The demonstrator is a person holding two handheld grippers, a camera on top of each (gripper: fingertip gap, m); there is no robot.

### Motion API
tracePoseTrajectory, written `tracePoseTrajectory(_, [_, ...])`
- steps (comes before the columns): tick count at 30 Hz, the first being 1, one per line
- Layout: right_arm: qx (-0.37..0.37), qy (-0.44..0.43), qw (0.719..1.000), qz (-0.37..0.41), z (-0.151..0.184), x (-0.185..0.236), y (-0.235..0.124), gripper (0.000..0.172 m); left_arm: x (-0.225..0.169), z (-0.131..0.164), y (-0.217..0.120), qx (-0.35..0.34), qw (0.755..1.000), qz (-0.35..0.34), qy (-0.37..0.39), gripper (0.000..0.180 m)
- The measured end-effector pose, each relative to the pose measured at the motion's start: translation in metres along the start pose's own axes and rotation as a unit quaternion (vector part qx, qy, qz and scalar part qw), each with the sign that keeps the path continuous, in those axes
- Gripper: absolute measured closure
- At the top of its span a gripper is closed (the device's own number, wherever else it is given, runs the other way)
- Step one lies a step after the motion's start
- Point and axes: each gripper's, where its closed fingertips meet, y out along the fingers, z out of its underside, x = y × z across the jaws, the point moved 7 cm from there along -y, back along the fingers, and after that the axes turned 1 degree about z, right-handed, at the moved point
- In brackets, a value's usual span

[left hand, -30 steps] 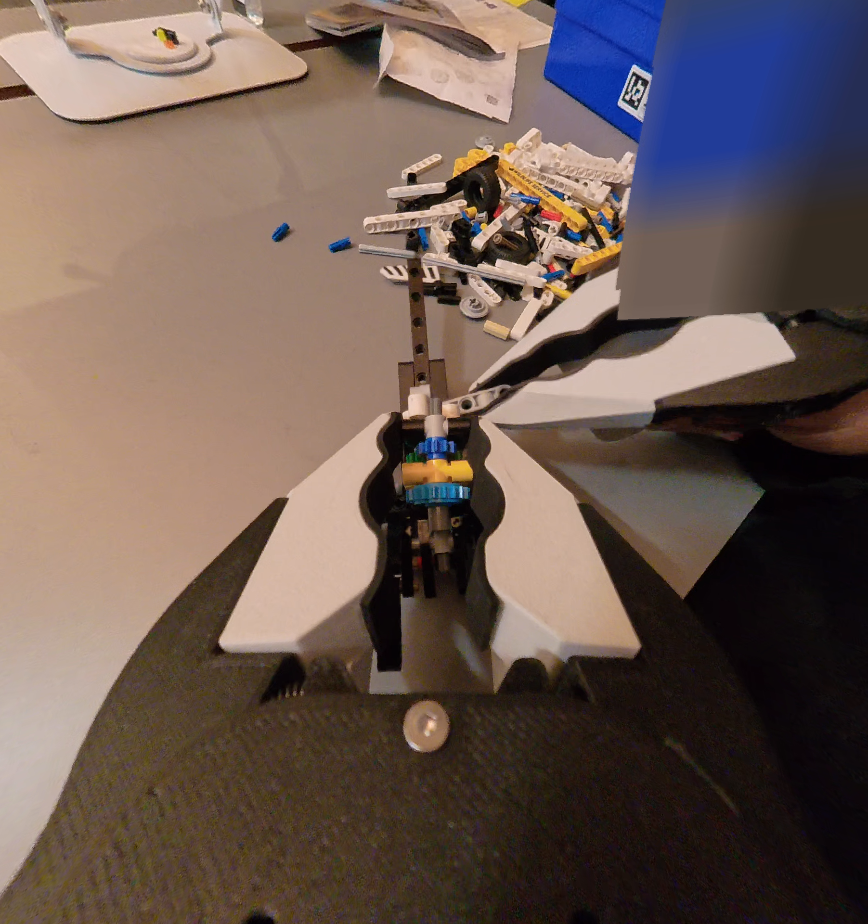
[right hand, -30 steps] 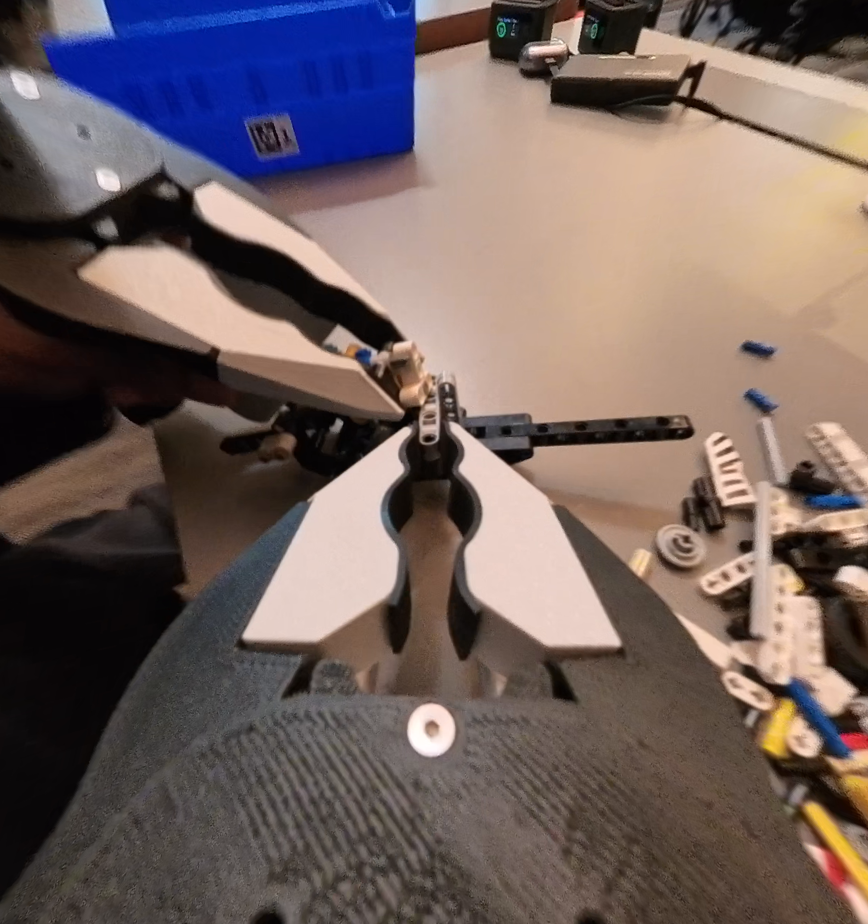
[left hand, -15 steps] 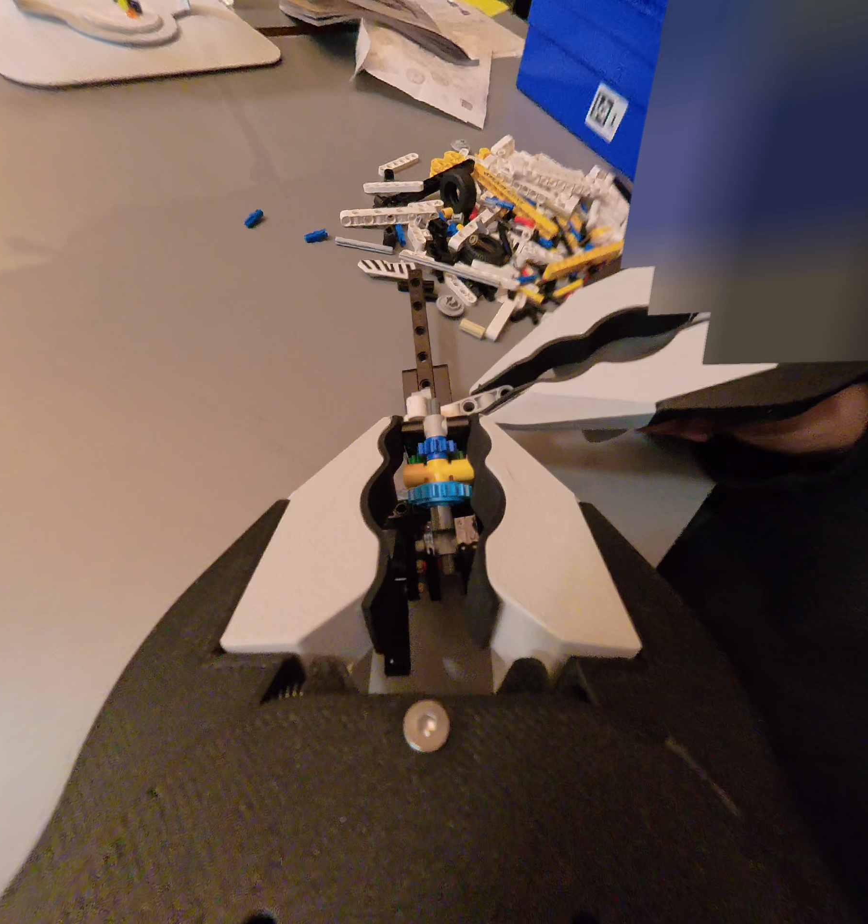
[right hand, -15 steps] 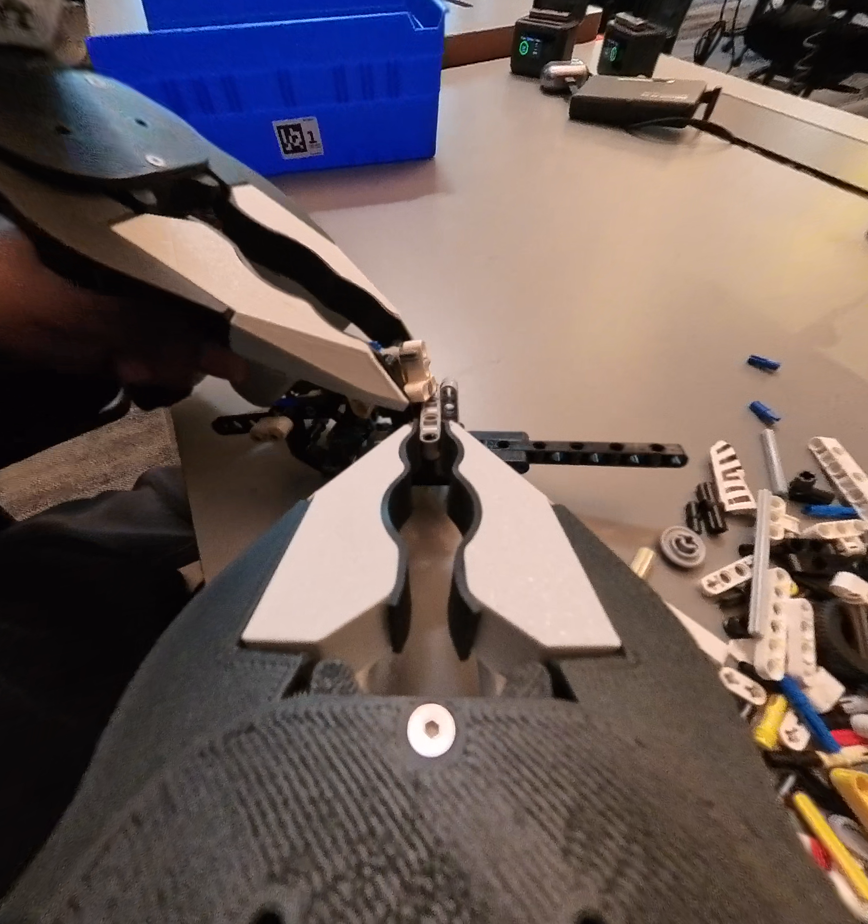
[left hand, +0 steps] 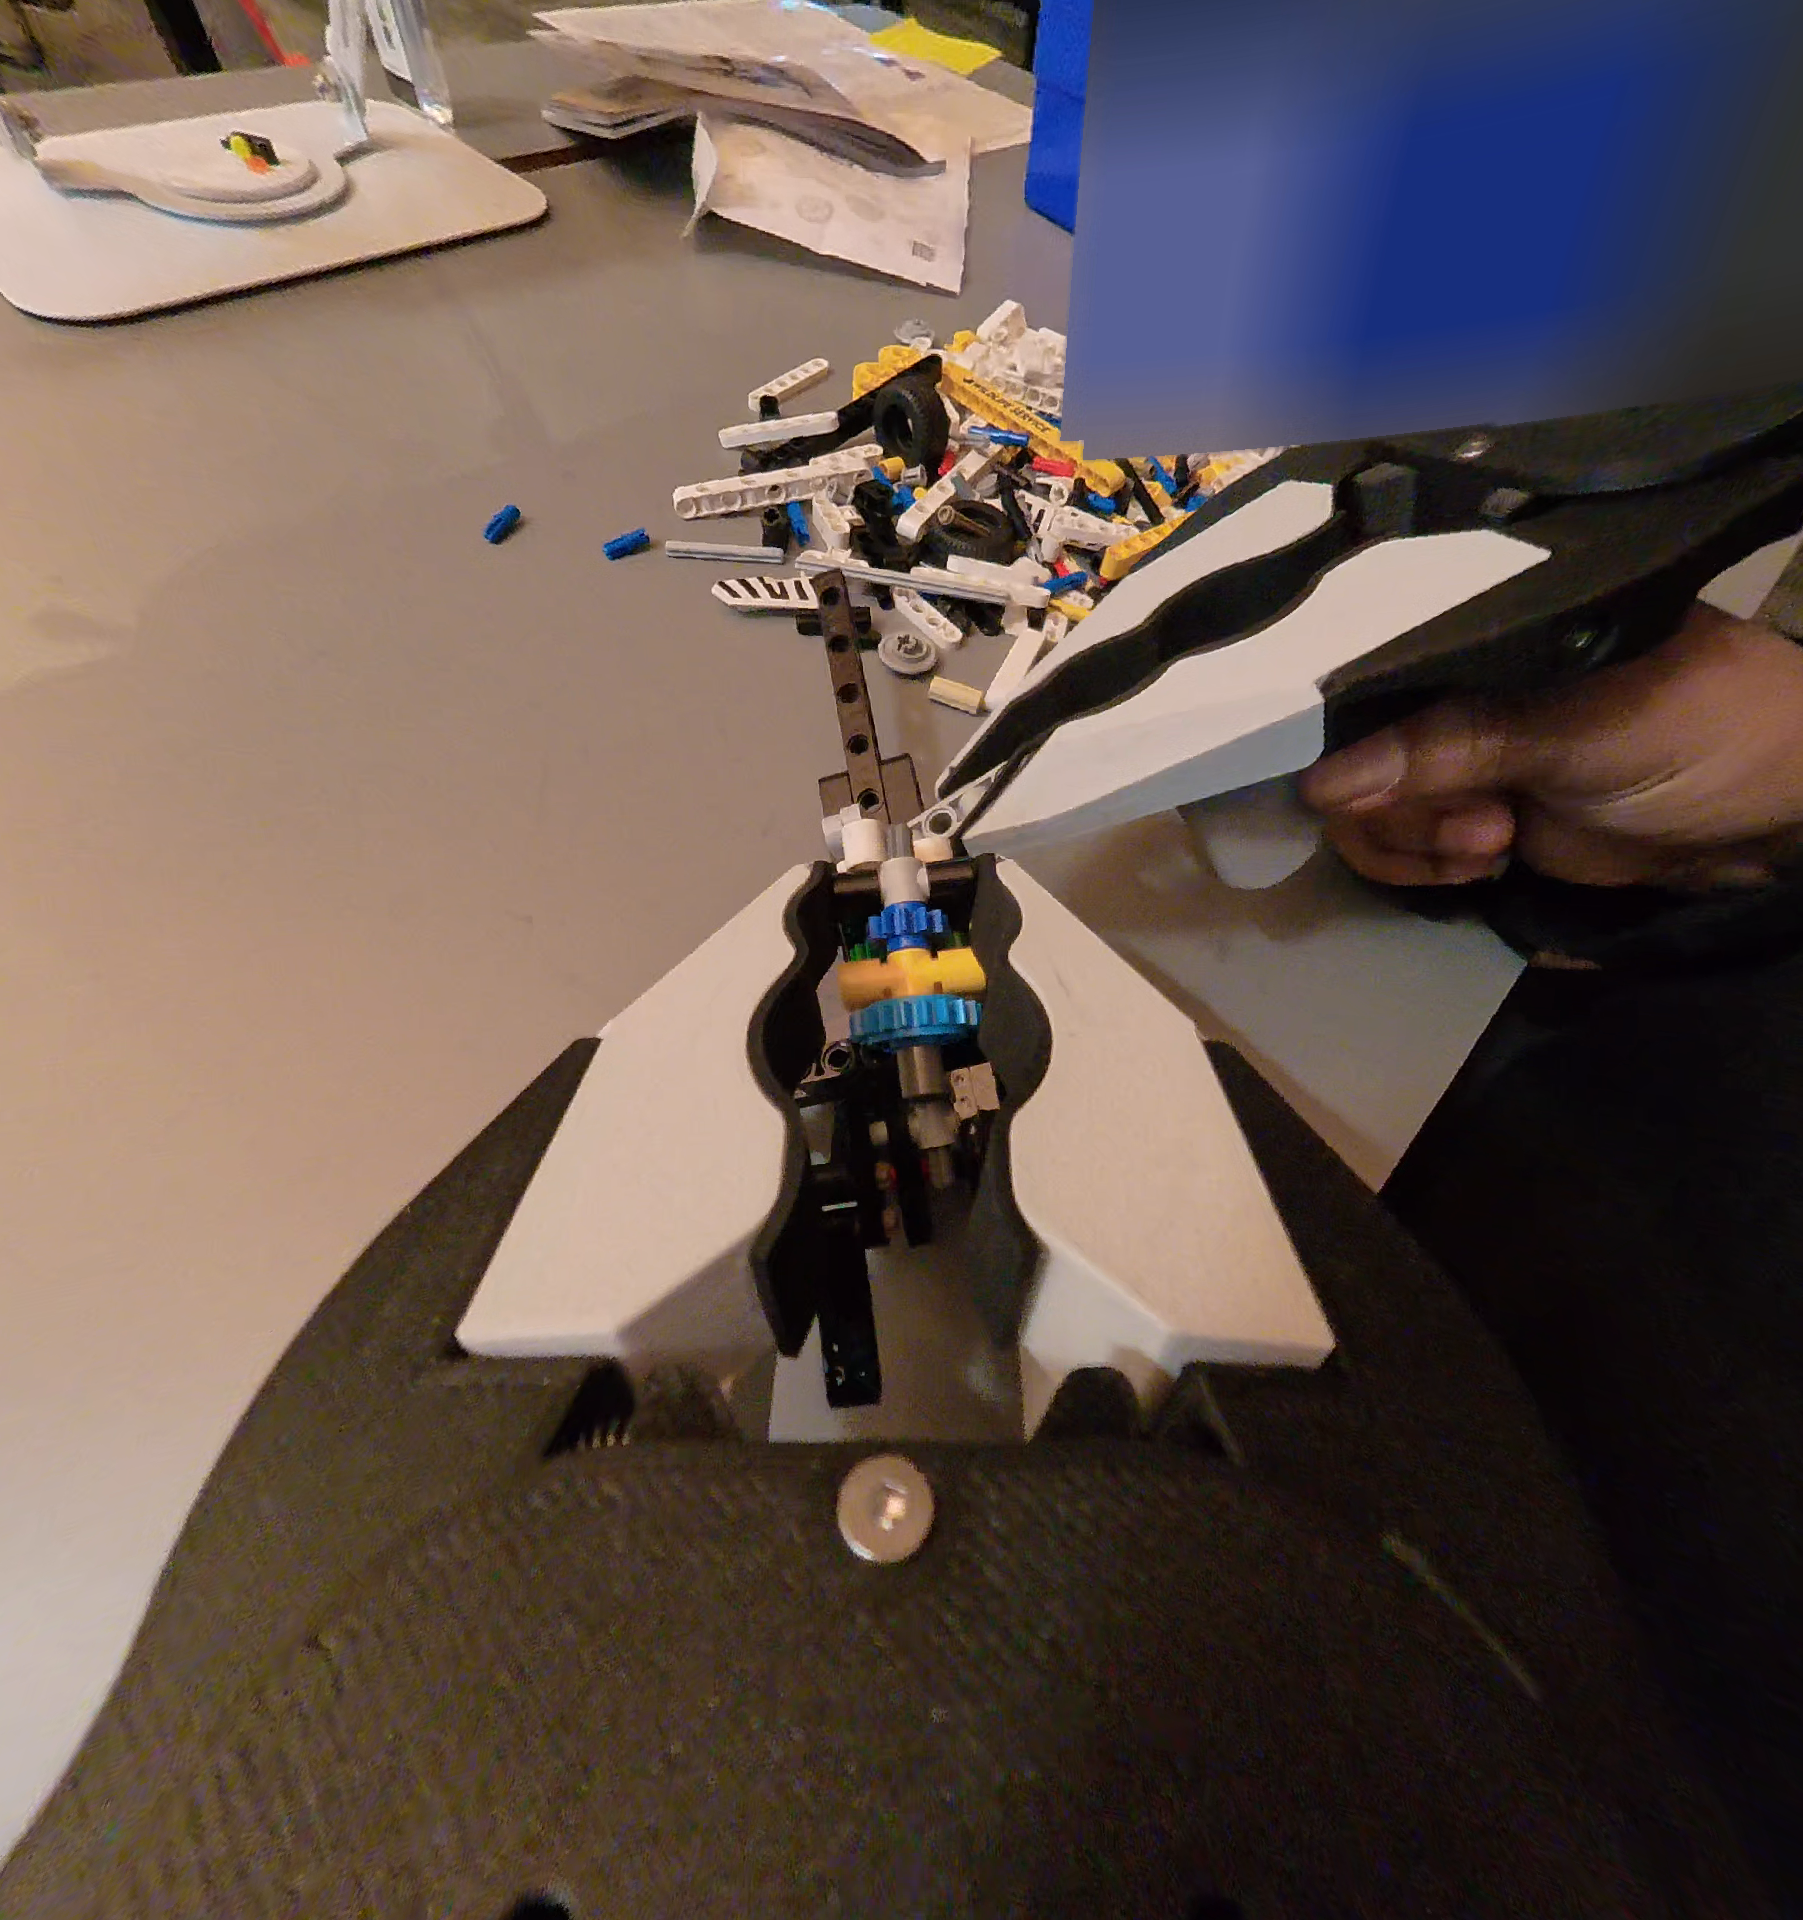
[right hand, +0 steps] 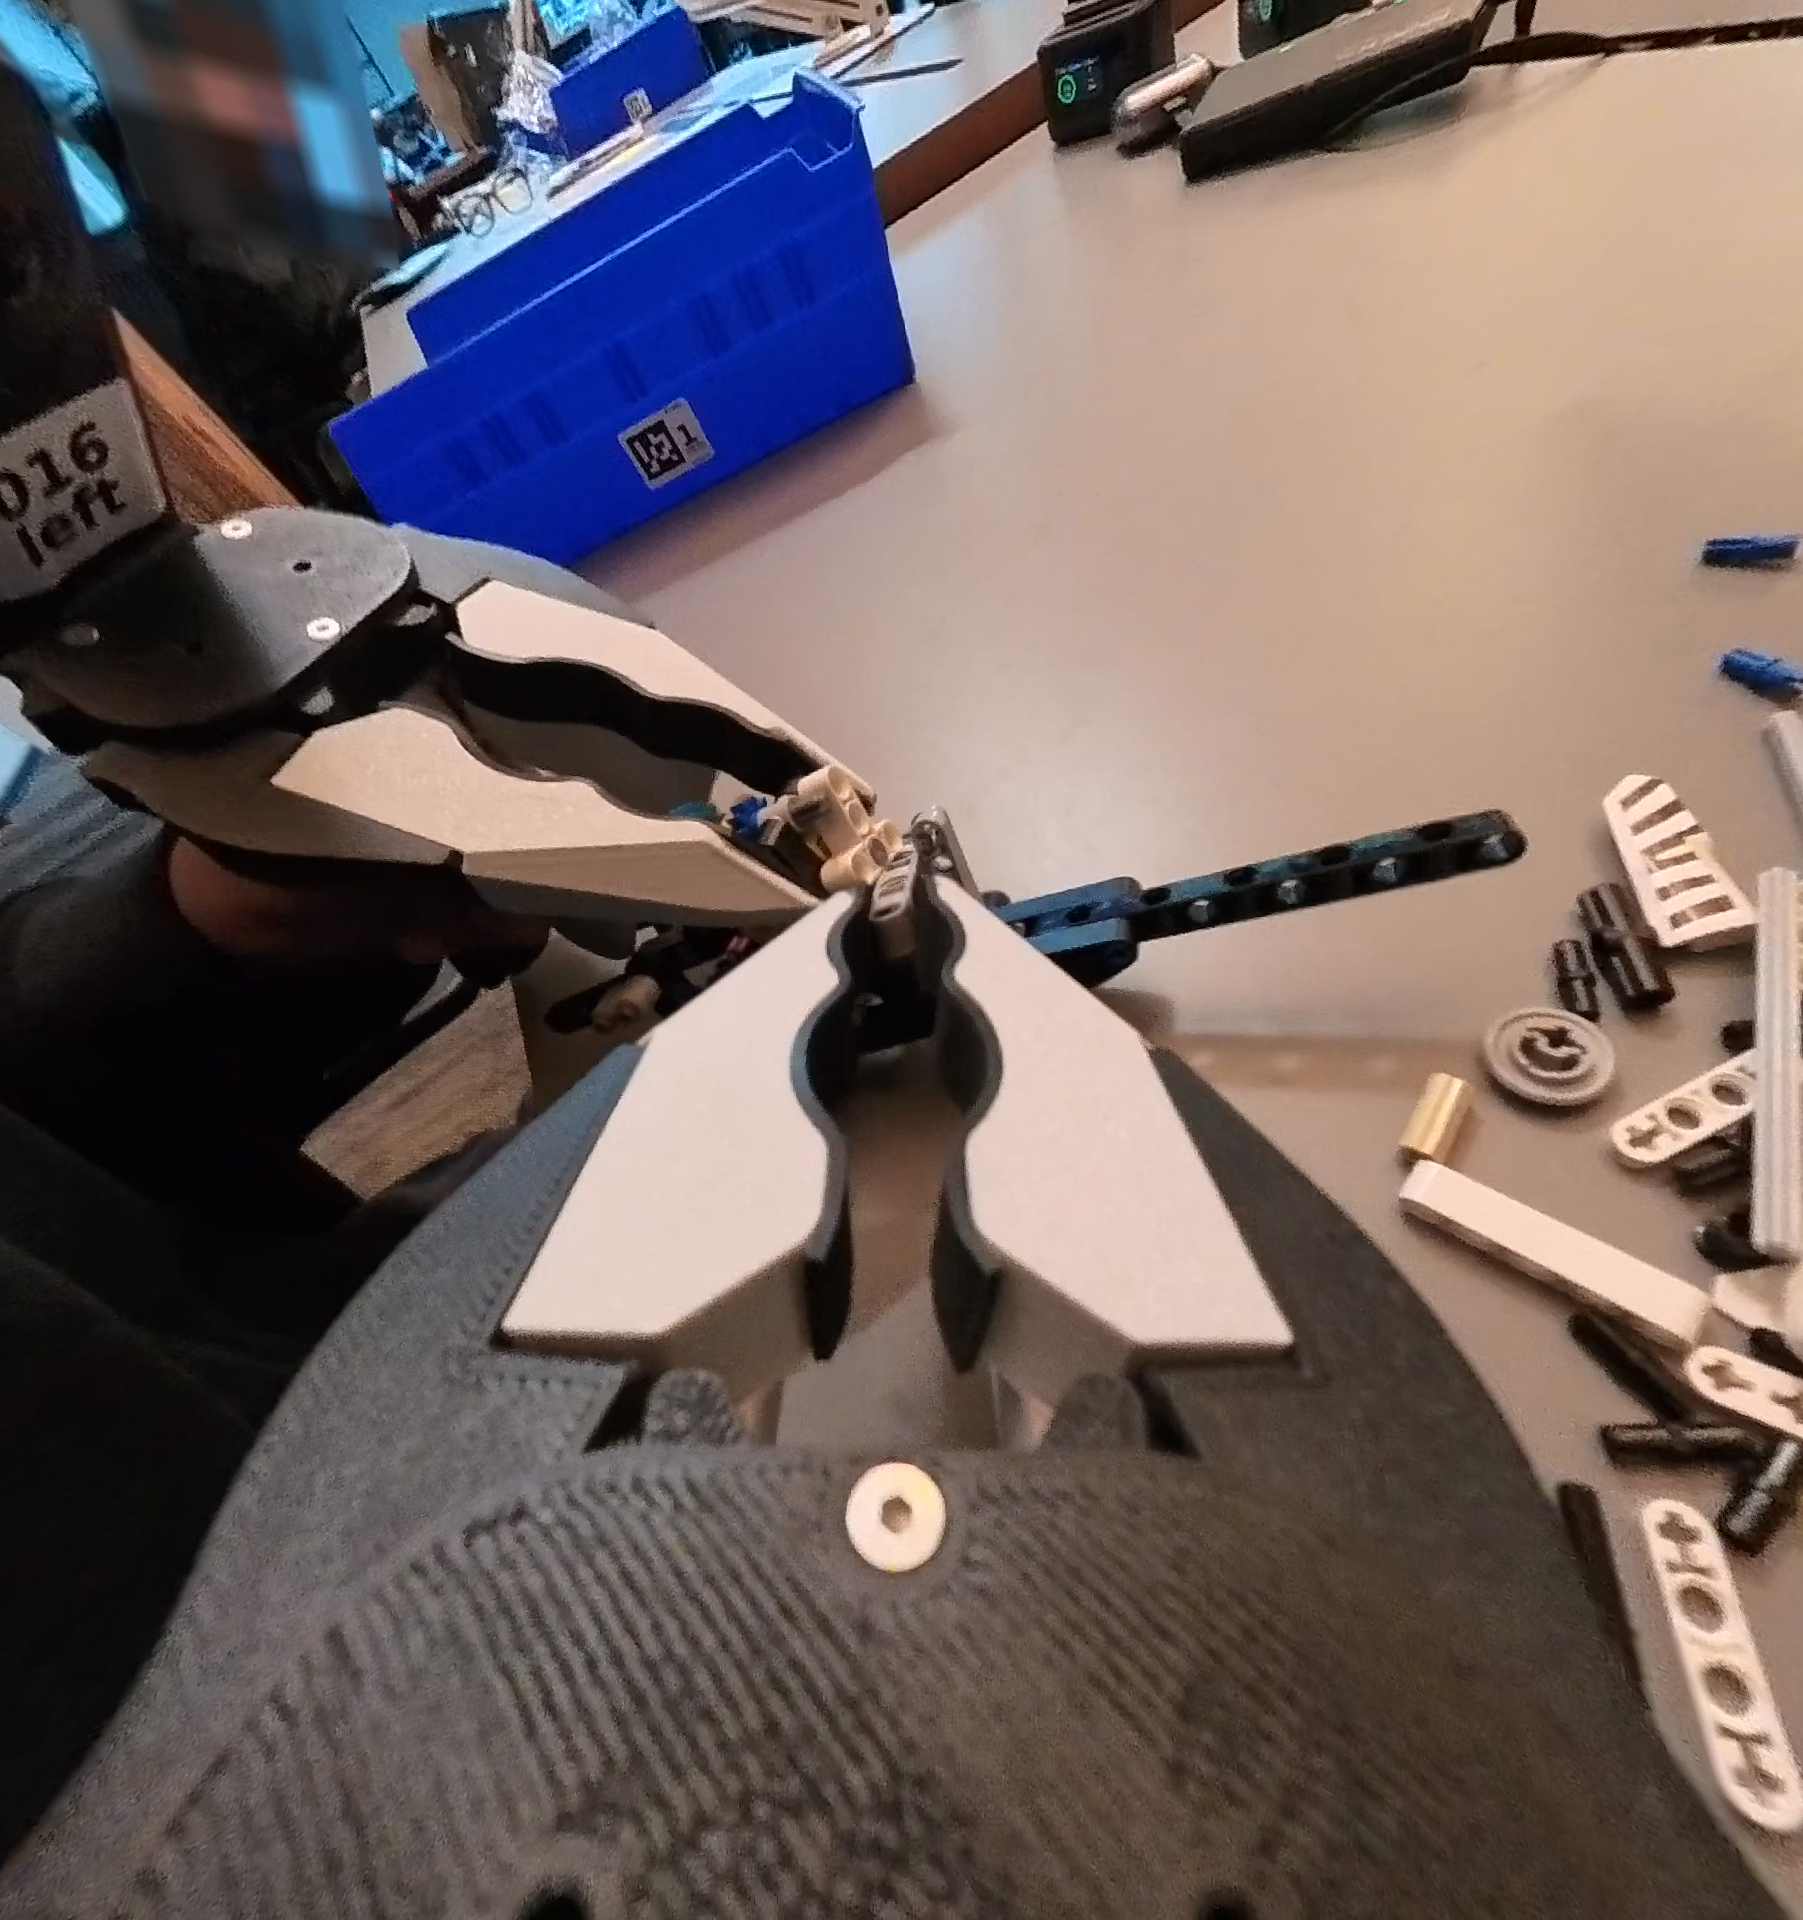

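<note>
Bin (right hand: 668,343) blue, contents unseen | left fingers (left hand: 1011,935) pinch gear assembly (left hand: 907,977) | right fingers (right hand: 980,935) pinch white beam (right hand: 902,894)

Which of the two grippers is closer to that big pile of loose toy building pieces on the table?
Right. The right gripper has the pile of pieces just off its right side. The left gripper, clamped on a small geared model, sits farther back, with the pile ahead of it.

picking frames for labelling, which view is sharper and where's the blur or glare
Left wrist view: sharper; the blue and yellow gear assembly in the left gripper is crisp, the grey table evenly lit, without glare. Right wrist view: softer; the small white beam at the right gripper and the blue plastic bin are smeared.
</note>
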Motion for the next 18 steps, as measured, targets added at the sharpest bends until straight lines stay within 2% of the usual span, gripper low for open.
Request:
tracePoseTrajectory(6, [-0.011,0.075,0.996,-0.036,0.001,-0.003,0.001,0.166,0.000,0.001,-0.002,-0.002,1.000,-0.009,0.019,0.153])
tracePoseTrajectory(11, [0.011,-0.073,0.996,0.043,0.004,0.010,0.002,0.166,0.006,0.001,-0.002,-0.004,0.999,-0.022,-0.035,0.155])
tracePoseTrajectory(14, [0.022,-0.120,0.991,0.060,0.008,0.013,-0.001,0.165,0.003,0.002,-0.001,0.002,0.999,-0.030,-0.021,0.155])
tracePoseTrajectory(18, [0.021,-0.158,0.985,0.058,0.010,0.018,-0.003,0.164,0.003,0.003,-0.001,-0.004,0.999,-0.008,-0.031,0.155])
